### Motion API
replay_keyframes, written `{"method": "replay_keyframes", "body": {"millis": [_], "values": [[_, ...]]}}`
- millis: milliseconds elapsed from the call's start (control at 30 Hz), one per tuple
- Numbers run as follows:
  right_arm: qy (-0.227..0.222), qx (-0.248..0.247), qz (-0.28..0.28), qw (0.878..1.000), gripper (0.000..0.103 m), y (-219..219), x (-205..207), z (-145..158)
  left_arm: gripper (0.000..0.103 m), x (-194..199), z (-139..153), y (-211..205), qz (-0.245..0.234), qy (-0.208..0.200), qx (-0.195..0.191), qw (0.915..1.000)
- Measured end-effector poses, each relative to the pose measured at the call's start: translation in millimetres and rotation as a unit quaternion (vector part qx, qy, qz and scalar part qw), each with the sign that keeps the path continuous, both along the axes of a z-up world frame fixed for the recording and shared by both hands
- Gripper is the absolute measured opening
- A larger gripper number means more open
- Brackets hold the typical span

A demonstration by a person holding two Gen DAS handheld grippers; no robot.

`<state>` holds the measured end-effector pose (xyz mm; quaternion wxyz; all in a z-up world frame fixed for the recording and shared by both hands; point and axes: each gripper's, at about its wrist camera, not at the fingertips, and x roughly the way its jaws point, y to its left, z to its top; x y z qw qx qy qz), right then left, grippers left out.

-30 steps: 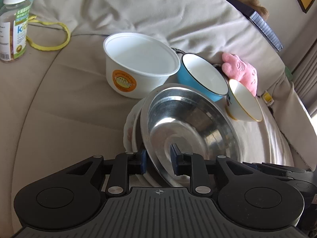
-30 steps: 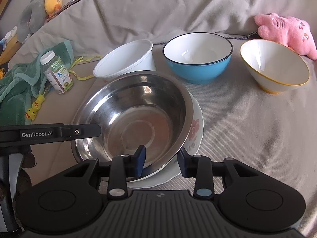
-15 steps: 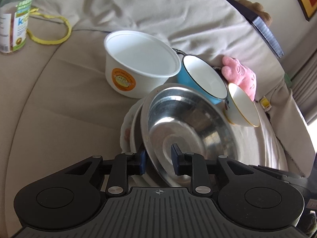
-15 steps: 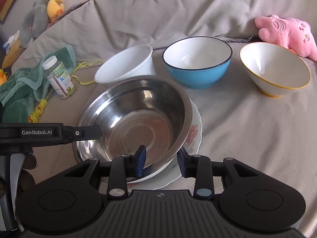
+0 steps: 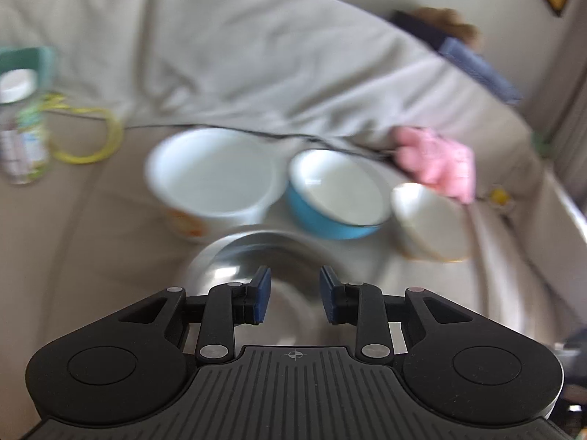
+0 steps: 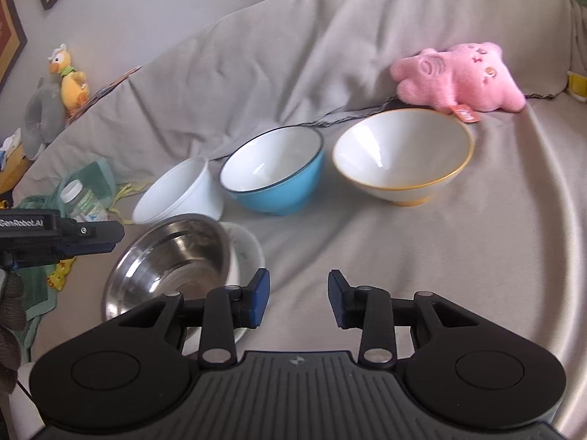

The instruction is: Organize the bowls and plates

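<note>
A steel bowl (image 6: 172,256) sits nested on a white floral plate (image 6: 245,245) on the beige sofa cover. Behind it stand a white plastic tub (image 6: 179,194), a blue bowl (image 6: 273,172) and a white bowl with a yellow rim (image 6: 403,154). My right gripper (image 6: 298,300) is open and empty, above the cover just right of the plate. My left gripper (image 5: 295,293) is open and empty, above the steel bowl (image 5: 256,256); this view is blurred. The tub (image 5: 216,176), blue bowl (image 5: 337,190) and yellow-rimmed bowl (image 5: 429,220) show there too.
A pink plush toy (image 6: 458,77) lies behind the yellow-rimmed bowl. A small bottle (image 6: 82,201), green cloth (image 6: 40,278) and yellow cord (image 5: 88,139) lie at the left. The sofa back (image 6: 256,66) rises behind the bowls. Stuffed toys (image 6: 69,80) sit far left.
Both grippers have let go of the steel bowl and plate and pulled back and up. The bowl now rests on the plate on the sofa.
</note>
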<state>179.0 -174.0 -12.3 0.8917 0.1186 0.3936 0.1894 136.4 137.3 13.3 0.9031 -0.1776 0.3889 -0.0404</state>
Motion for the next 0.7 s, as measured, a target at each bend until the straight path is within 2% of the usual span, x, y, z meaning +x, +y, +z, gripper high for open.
{"method": "replay_keyframes", "body": {"millis": [133, 233, 300, 400, 500, 567, 667, 700], "values": [[-0.024, -0.017, -0.060, 0.998, 0.035, -38, 23, 0, 0.032, 44, -13, -55, -0.058, -0.009, -0.052, 0.9969], [-0.030, -0.029, -0.101, 0.994, 0.035, -66, 52, -1, 0.032, 82, -30, -90, -0.058, -0.014, -0.068, 0.9959], [-0.022, -0.028, -0.119, 0.992, 0.035, -82, 77, -5, 0.032, 109, -44, -106, -0.043, 0.012, -0.071, 0.9965], [0.004, 0.003, -0.132, 0.991, 0.035, -98, 116, -14, 0.032, 136, -62, -123, -0.025, 0.041, -0.073, 0.9962], [0.012, 0.024, -0.126, 0.992, 0.035, -109, 153, -36, 0.032, 154, -77, -133, -0.014, 0.050, -0.066, 0.9965], [0.019, 0.032, -0.121, 0.992, 0.035, -107, 173, -50, 0.034, 165, -85, -141, -0.013, 0.056, -0.047, 0.9972], [0.059, 0.073, -0.105, 0.990, 0.034, -105, 198, -74, 0.034, 178, -97, -148, -0.010, 0.062, -0.040, 0.9973], [0.069, 0.084, -0.107, 0.988, 0.029, -104, 203, -79, 0.034, 181, -100, -149, -0.010, 0.063, -0.040, 0.9972]]}}
